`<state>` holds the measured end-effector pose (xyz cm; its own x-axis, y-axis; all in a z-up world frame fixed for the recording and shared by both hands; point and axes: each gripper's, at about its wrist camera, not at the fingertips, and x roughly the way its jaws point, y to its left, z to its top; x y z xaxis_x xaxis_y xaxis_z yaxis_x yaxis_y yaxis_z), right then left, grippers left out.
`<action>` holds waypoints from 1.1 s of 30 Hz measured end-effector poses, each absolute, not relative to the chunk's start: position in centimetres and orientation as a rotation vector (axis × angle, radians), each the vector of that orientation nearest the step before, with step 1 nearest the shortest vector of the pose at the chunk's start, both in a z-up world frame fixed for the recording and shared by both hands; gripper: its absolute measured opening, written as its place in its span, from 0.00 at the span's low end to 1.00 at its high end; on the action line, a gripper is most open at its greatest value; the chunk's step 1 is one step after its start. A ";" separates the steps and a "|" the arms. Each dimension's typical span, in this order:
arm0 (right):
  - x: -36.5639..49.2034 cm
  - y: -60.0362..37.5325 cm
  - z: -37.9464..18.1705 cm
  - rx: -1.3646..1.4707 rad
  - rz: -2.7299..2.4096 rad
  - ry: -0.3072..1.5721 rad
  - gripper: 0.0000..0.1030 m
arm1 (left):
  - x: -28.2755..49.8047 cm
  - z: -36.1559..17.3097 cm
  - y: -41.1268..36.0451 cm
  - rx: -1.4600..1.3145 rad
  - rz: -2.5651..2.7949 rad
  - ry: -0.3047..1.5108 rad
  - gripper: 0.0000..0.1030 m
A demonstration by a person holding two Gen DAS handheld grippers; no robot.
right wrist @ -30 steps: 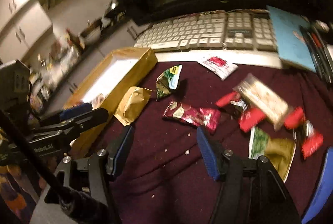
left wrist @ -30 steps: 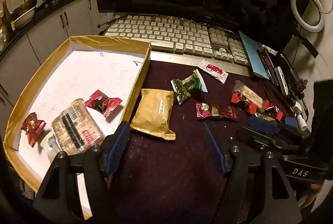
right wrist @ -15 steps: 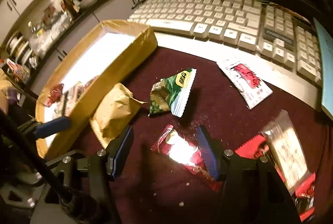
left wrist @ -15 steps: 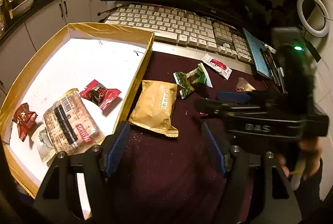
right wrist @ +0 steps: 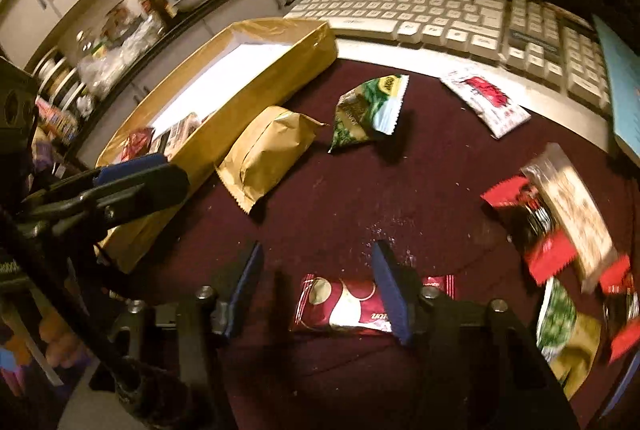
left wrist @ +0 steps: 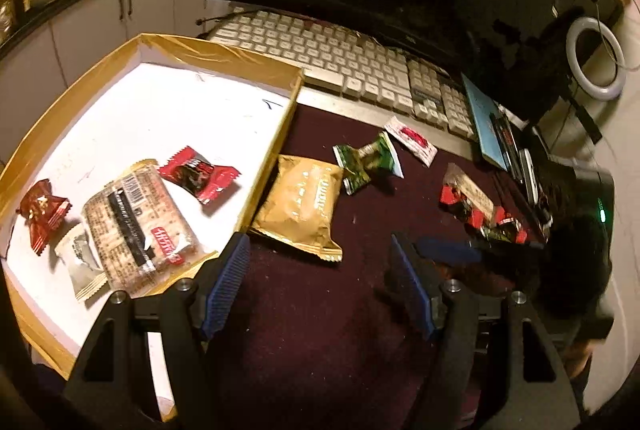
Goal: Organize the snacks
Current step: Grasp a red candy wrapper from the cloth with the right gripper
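Maroon bar [right wrist: 352, 304]: glossy foil wrapper, long axis left-right across right wrist view, flat on dark red cloth [right wrist: 340, 198]; sits low betw the right pads, right end tucked behind right pad.
Right gripper [right wrist: 320, 286]: jaws wide apart, straddling the bar, not closed on it; can't tell if pads touch it.
Left gripper [left wrist: 320, 282]: wide apart, holding nothing, over bare cloth.
Gold pack [left wrist: 300, 206]: crinkly pillow bag, long axis runs toward/away from cam, touching box wall.
Box [left wrist: 276, 134]: shallow tray, gold-taped walls, white floor; holds cracker pack [left wrist: 140, 226] + red candies.
Green sachet [left wrist: 368, 160]: crumpled, near keyboard [left wrist: 340, 66].
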<state>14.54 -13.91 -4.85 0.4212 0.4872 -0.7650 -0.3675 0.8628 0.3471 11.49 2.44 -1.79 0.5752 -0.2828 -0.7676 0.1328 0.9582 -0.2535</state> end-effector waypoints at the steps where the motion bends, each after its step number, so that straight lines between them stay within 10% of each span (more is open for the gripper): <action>1: 14.7 -14.1 -4.9 0.154 0.518 0.992 0.47 | 11.5 -1.8 2.5 -0.185 -0.242 0.928 0.70; 20: 10.5 -15.9 -5.1 0.140 0.556 0.950 0.39 | 12.1 -2.0 2.0 -0.149 -0.231 0.959 0.70; 33: 8.1 -18.4 -4.0 0.224 0.523 0.865 0.54 | 11.4 -1.9 1.4 -0.134 -0.249 0.958 0.70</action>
